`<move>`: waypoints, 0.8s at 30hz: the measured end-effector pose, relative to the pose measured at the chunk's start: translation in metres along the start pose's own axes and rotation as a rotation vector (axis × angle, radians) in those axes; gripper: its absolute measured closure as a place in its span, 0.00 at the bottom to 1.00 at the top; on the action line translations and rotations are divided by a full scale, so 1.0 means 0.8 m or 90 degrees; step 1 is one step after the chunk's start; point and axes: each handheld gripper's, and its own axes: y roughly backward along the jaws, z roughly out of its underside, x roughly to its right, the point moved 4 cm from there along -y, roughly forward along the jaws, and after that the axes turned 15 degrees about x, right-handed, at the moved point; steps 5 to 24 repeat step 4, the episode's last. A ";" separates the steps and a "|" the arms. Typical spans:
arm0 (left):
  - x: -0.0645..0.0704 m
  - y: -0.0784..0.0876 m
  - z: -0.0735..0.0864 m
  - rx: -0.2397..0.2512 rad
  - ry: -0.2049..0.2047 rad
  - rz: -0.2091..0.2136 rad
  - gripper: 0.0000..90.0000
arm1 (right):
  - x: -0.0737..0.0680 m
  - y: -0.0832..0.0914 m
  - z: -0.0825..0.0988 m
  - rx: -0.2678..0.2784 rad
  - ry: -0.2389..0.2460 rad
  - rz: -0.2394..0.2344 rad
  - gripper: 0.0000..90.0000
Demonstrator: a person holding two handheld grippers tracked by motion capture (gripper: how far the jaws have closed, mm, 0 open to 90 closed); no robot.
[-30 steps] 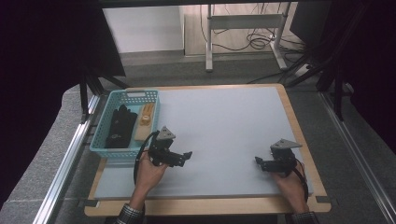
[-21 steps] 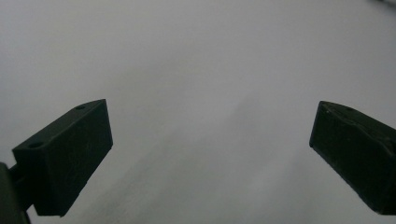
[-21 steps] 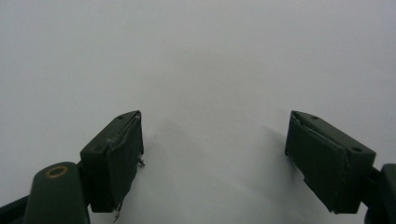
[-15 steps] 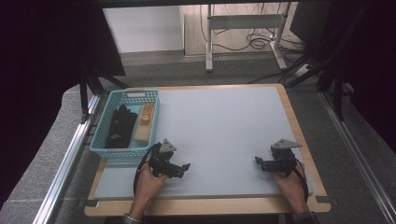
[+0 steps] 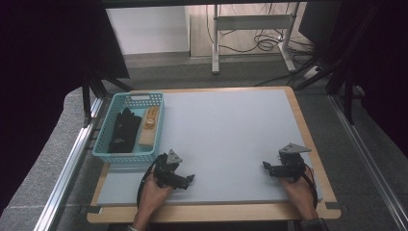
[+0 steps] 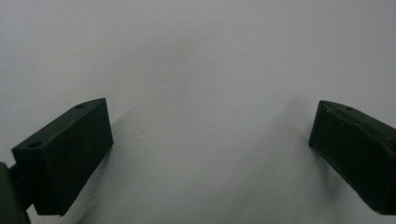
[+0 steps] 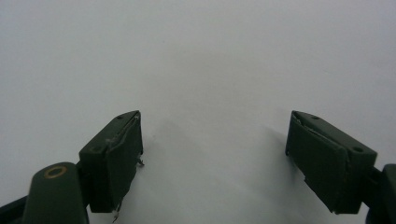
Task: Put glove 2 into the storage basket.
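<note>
My left gripper (image 5: 188, 179) rests low over the grey table mat (image 5: 226, 134) near the front left, just in front of the teal basket (image 5: 129, 155). Its jaws stand wide apart over bare mat in the left gripper view (image 6: 210, 154), nothing between them. My right gripper (image 5: 266, 167) sits near the front right of the mat, pointing left. In the right gripper view (image 7: 215, 158) its jaws are also spread, holding nothing. The basket holds a black glove (image 5: 122, 131) and a tan wooden block (image 5: 149, 126).
The wooden table edge (image 5: 216, 211) runs along the front, with metal rails (image 5: 67, 168) at the left and right. A white desk frame (image 5: 250, 29) and cables stand on the floor beyond the table.
My left gripper has moved down toward the front edge and tilted to point right, away from the basket. The right gripper has stayed still.
</note>
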 end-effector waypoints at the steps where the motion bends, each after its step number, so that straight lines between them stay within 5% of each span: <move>1: 0.000 0.000 0.000 0.000 0.000 0.000 0.00 | 0.000 0.000 0.000 0.000 -0.001 0.000 0.20; 24: 0.000 0.000 0.000 -0.003 -0.002 0.000 0.00 | 0.000 0.000 0.000 0.001 -0.001 0.000 0.20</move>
